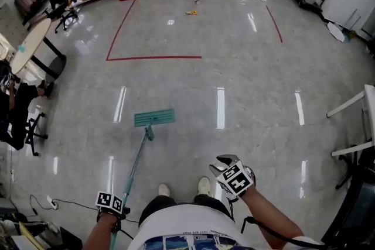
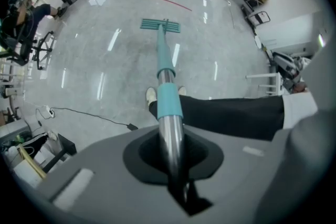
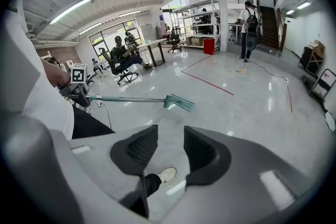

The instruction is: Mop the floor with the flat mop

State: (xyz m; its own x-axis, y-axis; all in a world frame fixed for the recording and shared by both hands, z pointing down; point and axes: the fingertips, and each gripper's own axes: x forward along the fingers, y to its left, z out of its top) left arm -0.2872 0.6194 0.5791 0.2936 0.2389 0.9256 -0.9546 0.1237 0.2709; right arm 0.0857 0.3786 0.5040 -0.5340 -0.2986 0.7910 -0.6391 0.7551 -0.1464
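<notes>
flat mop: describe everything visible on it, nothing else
The flat mop has a teal rectangular head on a long thin pole: teal lower section, bare metal upper section with a teal sleeve. The pole slants forward and down from the left gripper, whose jaws are shut on the metal end. The head is ahead of the person's shoes, low over the pale floor; contact unclear.

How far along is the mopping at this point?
Done: the mop is taken up, with the left gripper shut on the mop handle. In hand: the mop head sits on the floor ahead of the person's feet, worked one-handed; the right gripper is open and empty. Left: hard to say, since the glossy floor shows no wet streak or mopped patch to judge coverage by.
</notes>
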